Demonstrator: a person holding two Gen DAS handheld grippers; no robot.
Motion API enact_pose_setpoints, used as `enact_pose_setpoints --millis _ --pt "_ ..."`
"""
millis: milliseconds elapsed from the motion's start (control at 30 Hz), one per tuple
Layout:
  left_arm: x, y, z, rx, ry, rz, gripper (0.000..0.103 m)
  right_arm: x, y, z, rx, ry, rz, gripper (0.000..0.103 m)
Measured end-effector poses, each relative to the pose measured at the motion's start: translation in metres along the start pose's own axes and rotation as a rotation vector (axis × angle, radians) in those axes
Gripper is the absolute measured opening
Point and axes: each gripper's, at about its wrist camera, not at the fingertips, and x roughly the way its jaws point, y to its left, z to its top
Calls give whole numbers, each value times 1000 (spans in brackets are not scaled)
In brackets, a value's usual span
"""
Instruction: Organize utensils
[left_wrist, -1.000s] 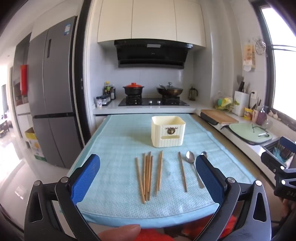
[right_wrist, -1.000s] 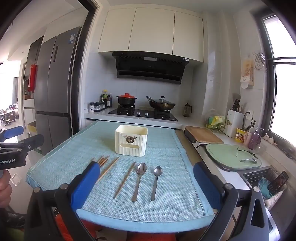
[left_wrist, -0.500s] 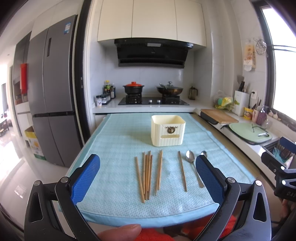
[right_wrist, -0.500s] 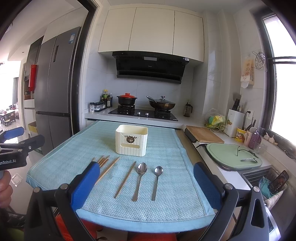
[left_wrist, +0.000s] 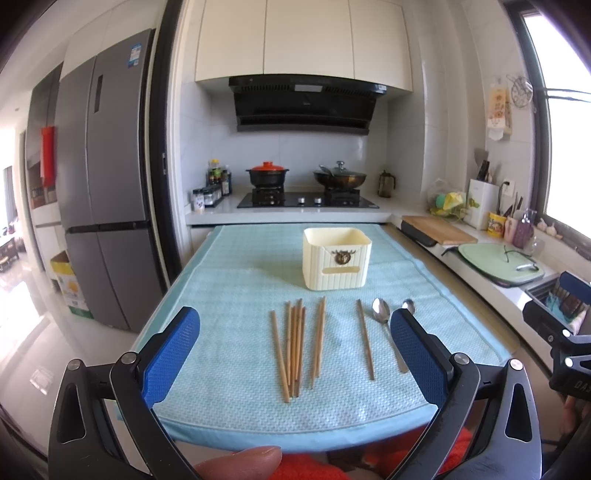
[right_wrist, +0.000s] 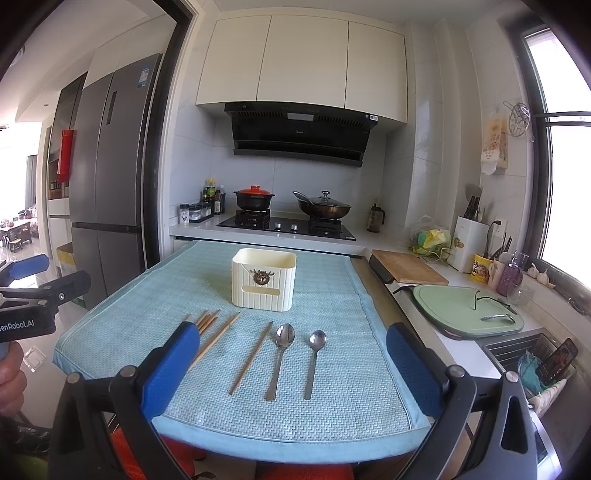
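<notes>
Nothing's sorted yet: chopsticks (left_wrist: 295, 347) and both spoons (right_wrist: 284, 354) lie on the cloth (left_wrist: 229, 280) at 6 o'clock from the empty-looking holder (left_wrist: 336, 258). Left gripper (left_wrist: 295, 354) and right gripper (right_wrist: 291, 365) gape wide, holding nothing.

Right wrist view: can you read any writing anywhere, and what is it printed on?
"enRobot.AI", cut off at the frame edge, on the left hand-held gripper's black body.
Blue sticker on the fridge: too small to read.
Yellow cup with red characters: blurred, unreadable.
Range hood label: too small.
</notes>
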Motion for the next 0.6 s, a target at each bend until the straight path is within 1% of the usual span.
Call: enact_pose_setpoints --millis 600 --pt "8 1 3 -3 29 6 103 2 0 0 1 4 2 103"
